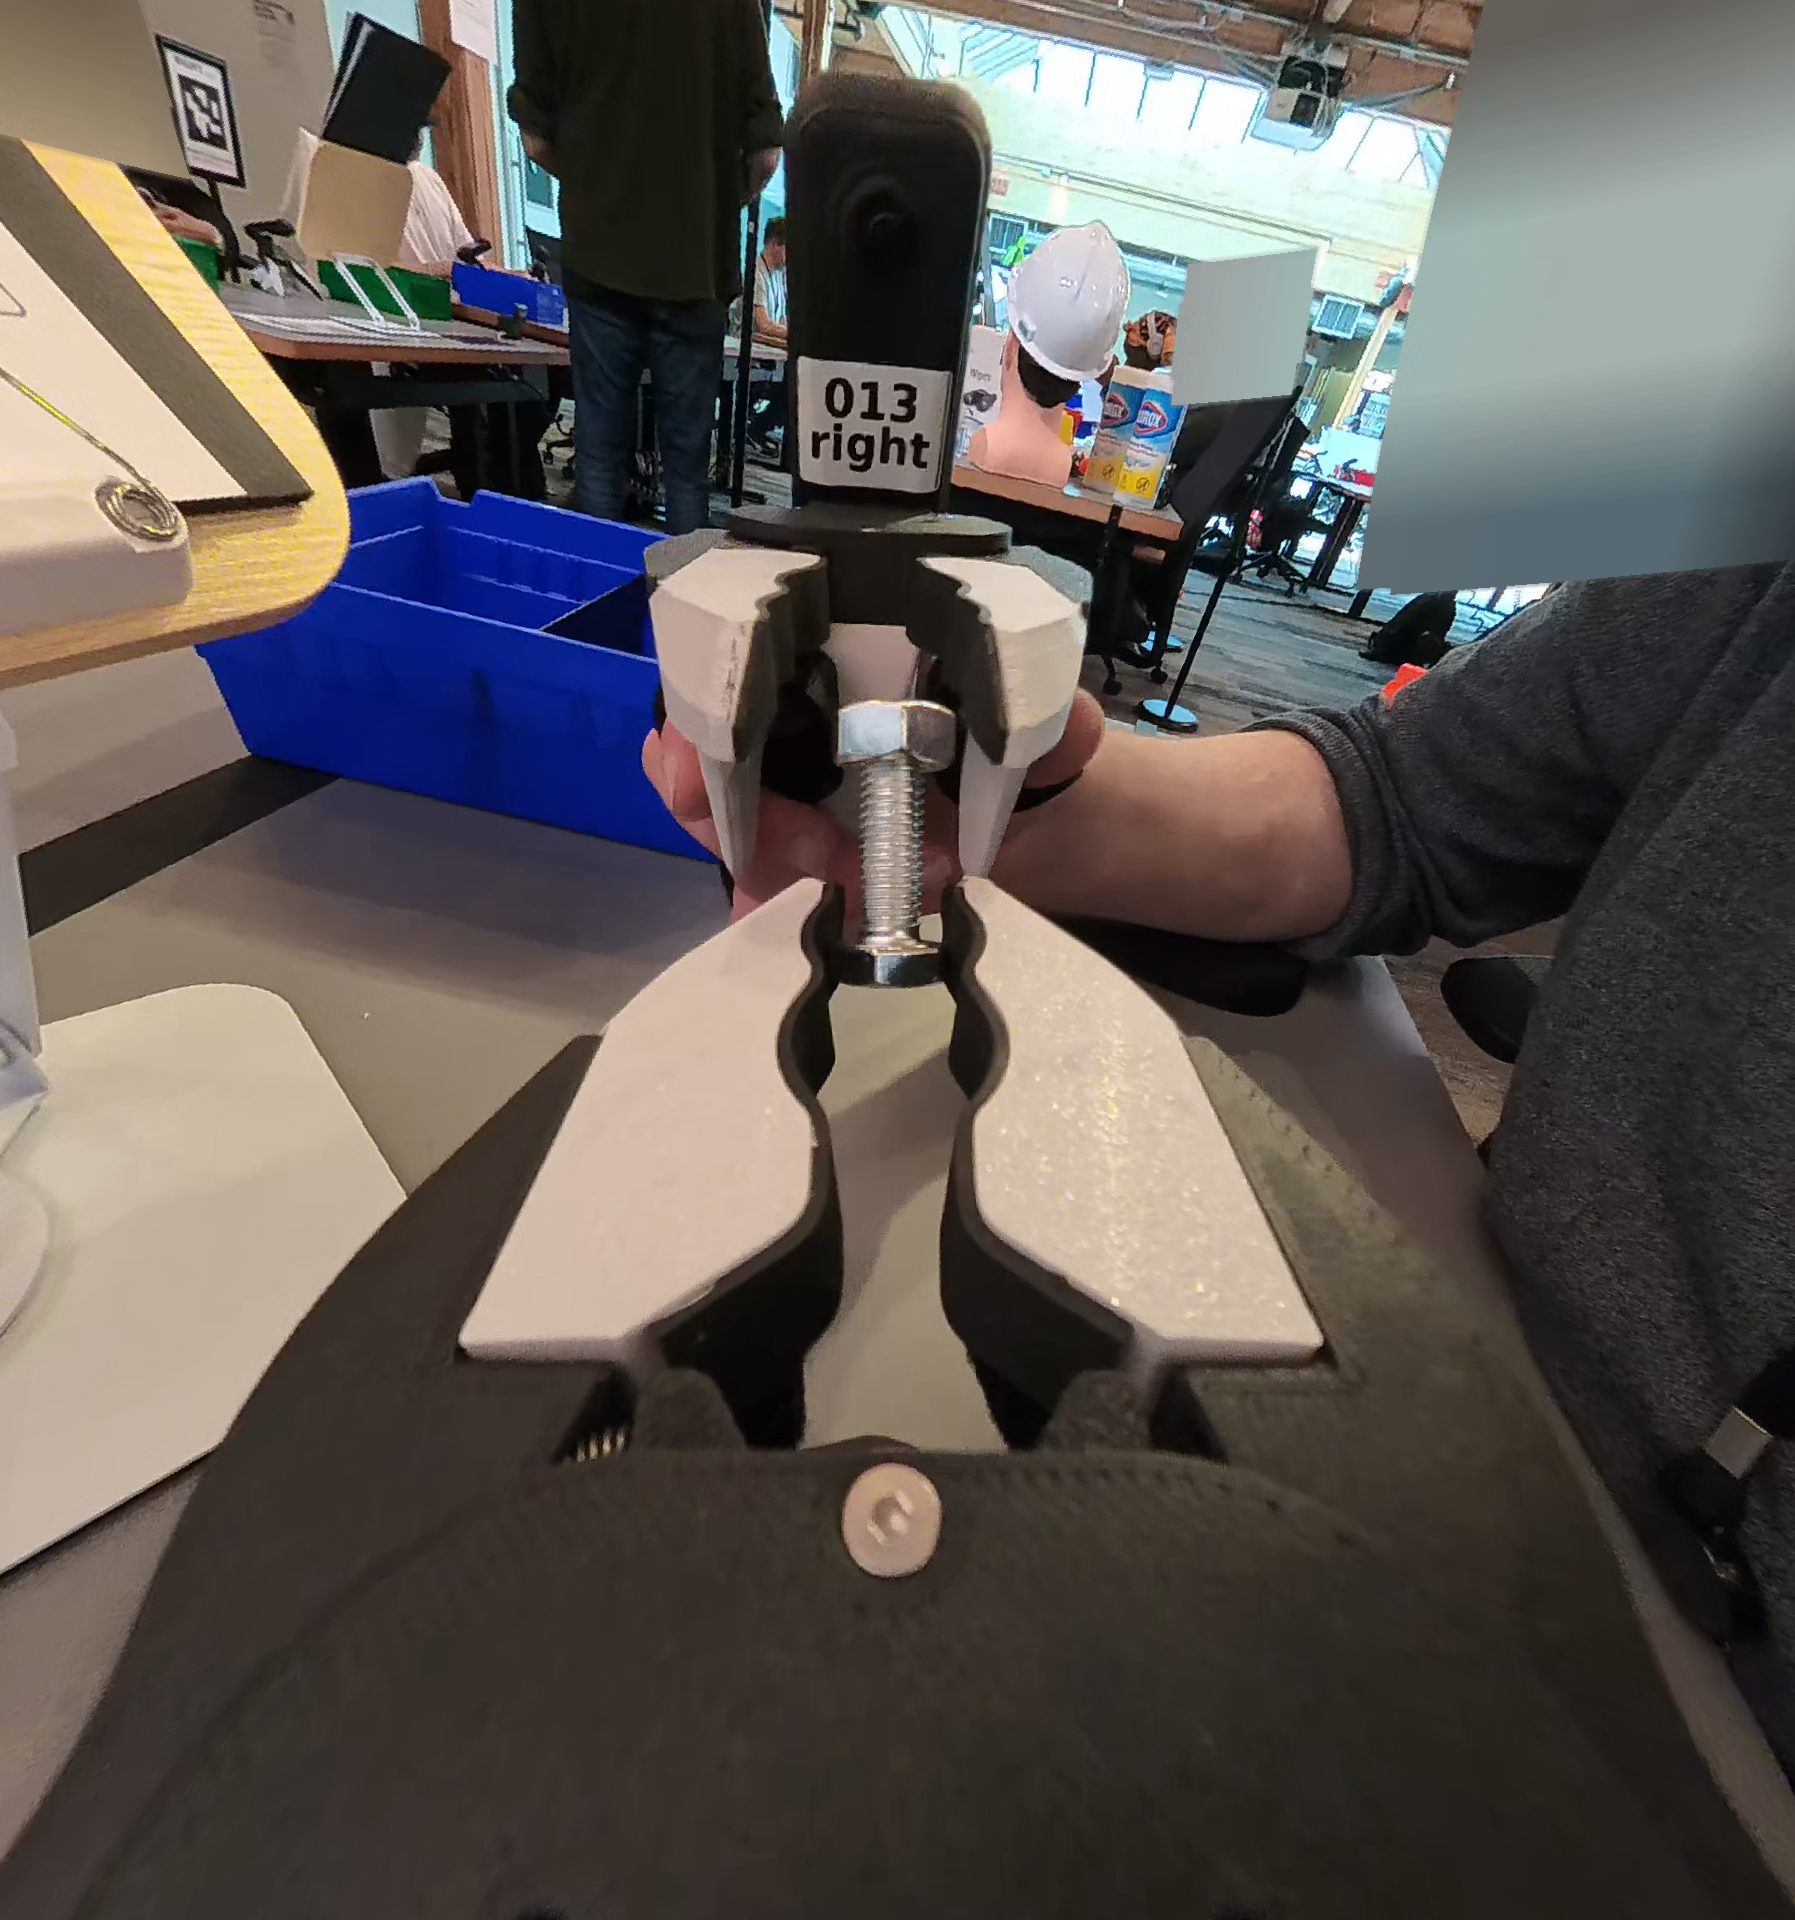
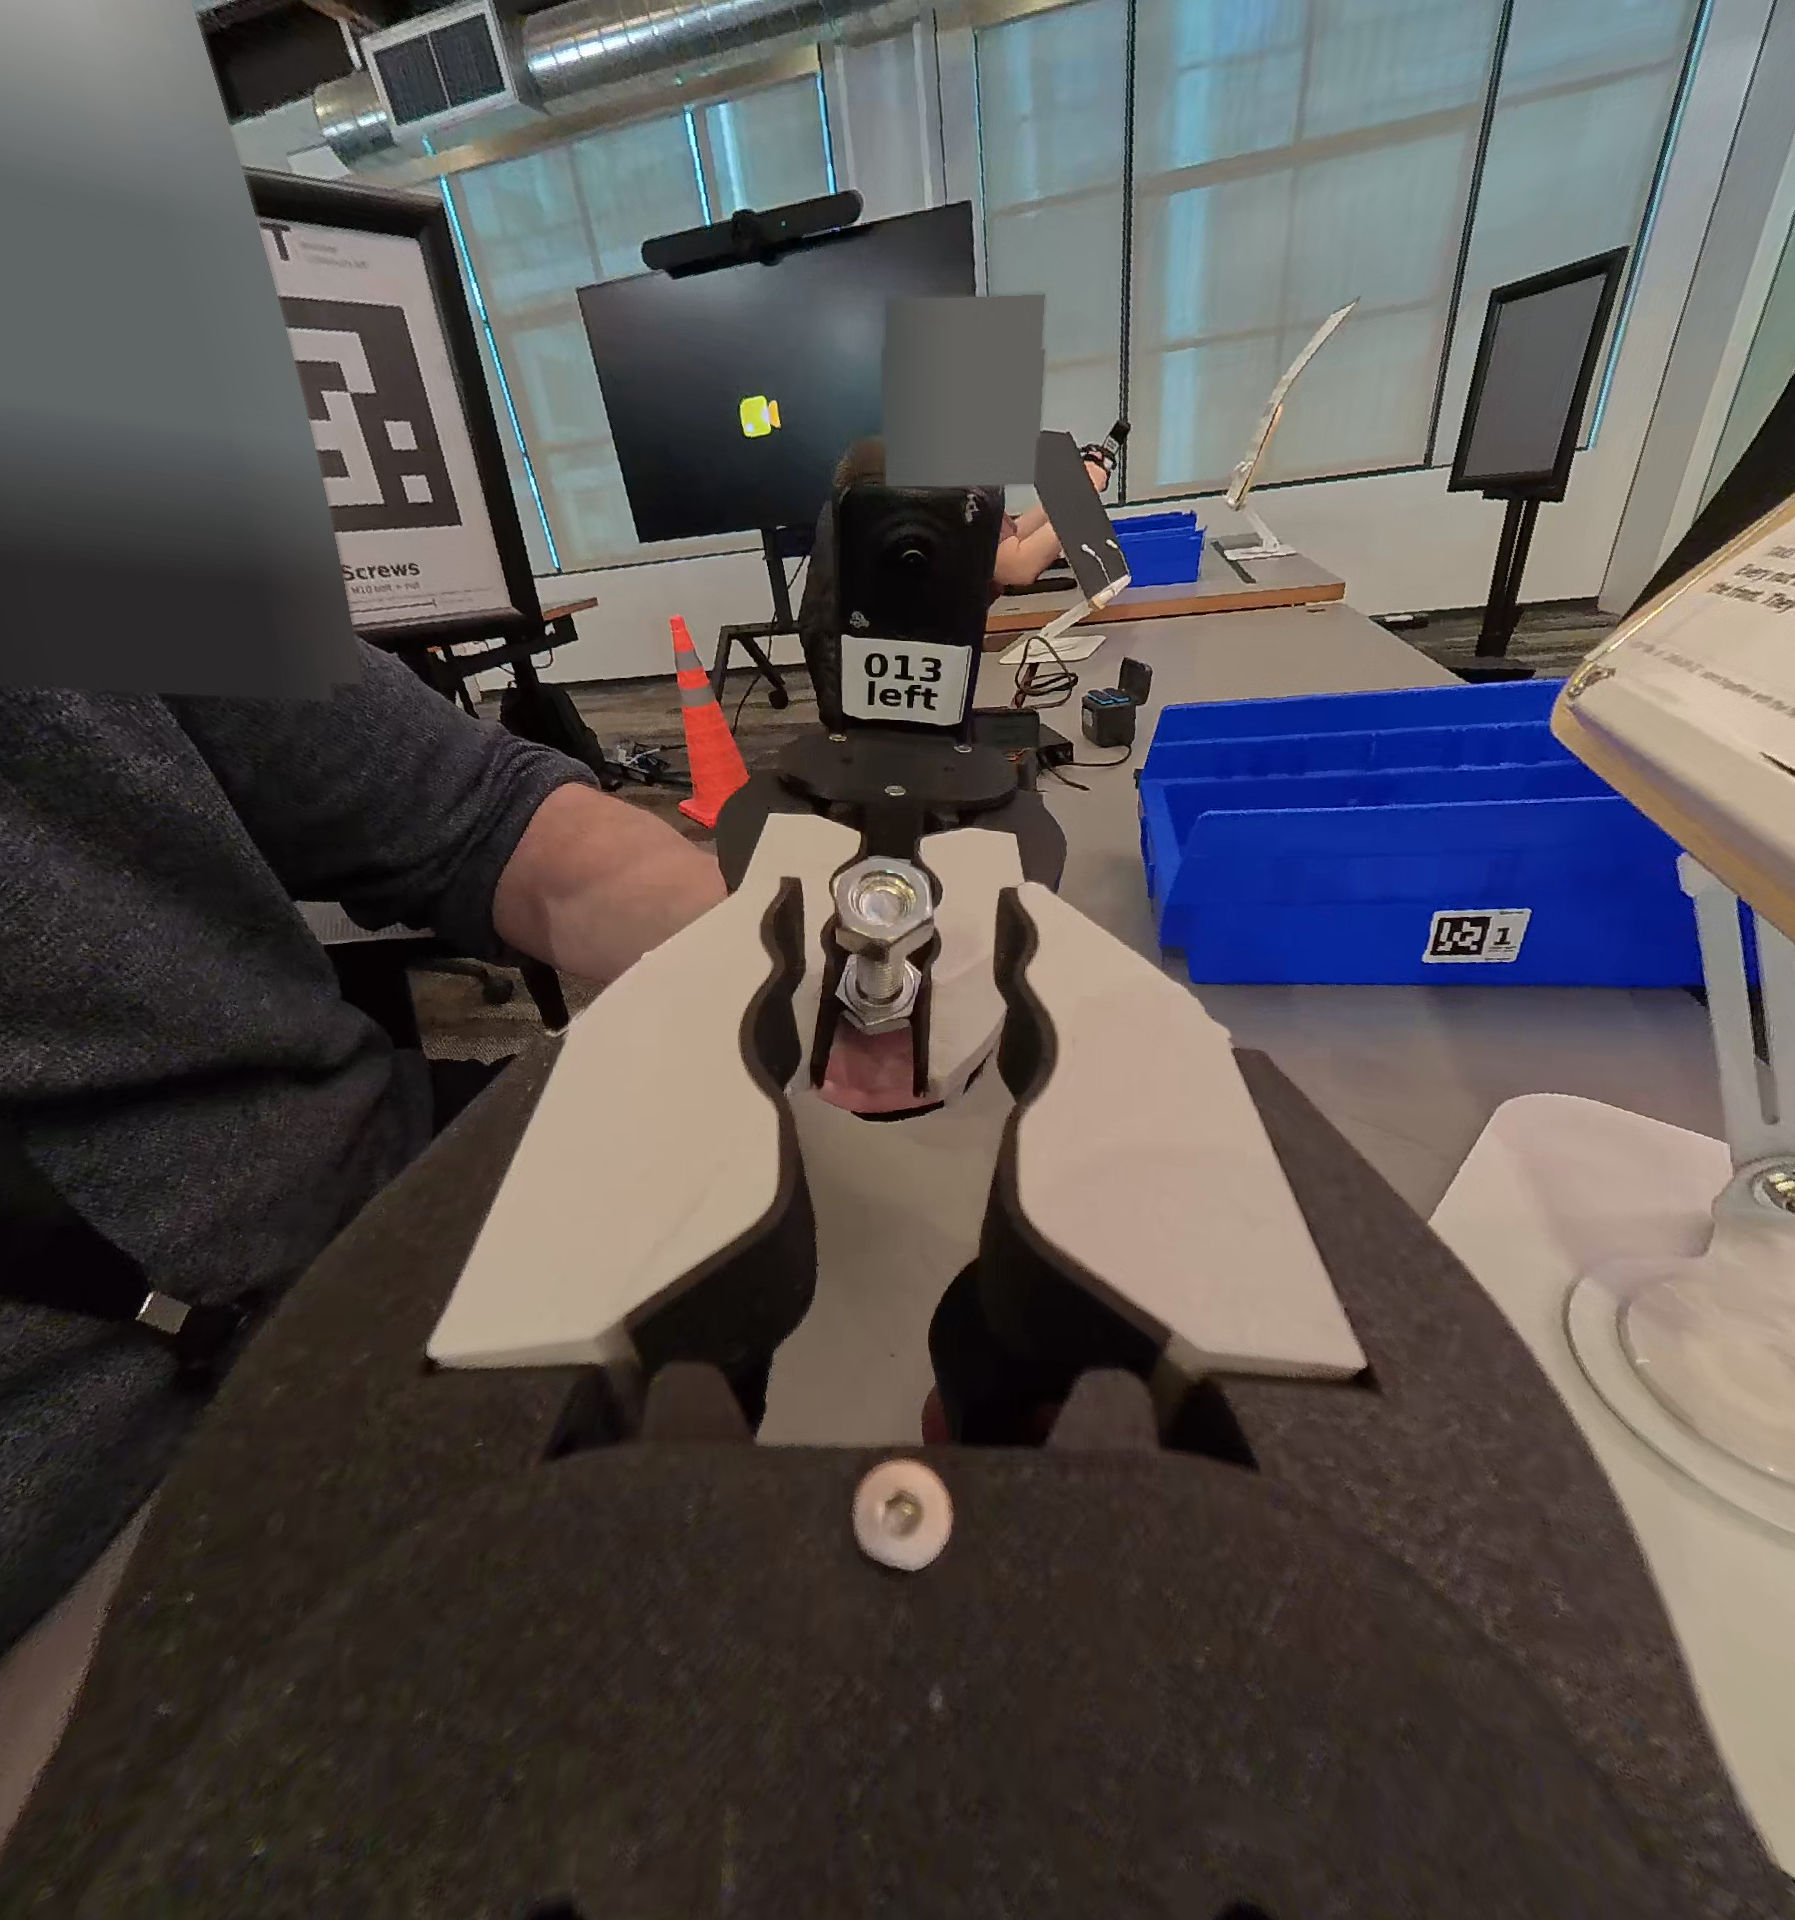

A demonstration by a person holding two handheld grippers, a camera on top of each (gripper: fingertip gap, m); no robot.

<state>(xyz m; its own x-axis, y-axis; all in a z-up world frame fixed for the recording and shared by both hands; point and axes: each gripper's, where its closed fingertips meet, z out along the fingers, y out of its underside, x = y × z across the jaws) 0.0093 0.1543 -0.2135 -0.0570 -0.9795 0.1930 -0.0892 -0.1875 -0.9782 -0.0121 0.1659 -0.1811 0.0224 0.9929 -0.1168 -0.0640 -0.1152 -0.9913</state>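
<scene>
Silver hex bolt (image 1: 893, 821) stands upright at twelve o'clock, its nut (image 1: 888, 966) clenched in the left gripper (image 1: 888, 935). The right gripper (image 2: 898, 935) is released, straddling the bolt head (image 2: 880, 914) without contact. Centre, then squeeze squarely on the head's flats.

Printed writing stands on a white label (image 1: 872, 431) on the facing black camera (image 1: 882, 208), on a second white label (image 2: 903, 681), a framed marker poster (image 2: 373, 416), a white sticker (image 2: 1475, 935) on the blue bin (image 2: 1392, 831), a printed sheet (image 2: 1745, 592) and wipes canisters (image 1: 1142, 426).
</scene>
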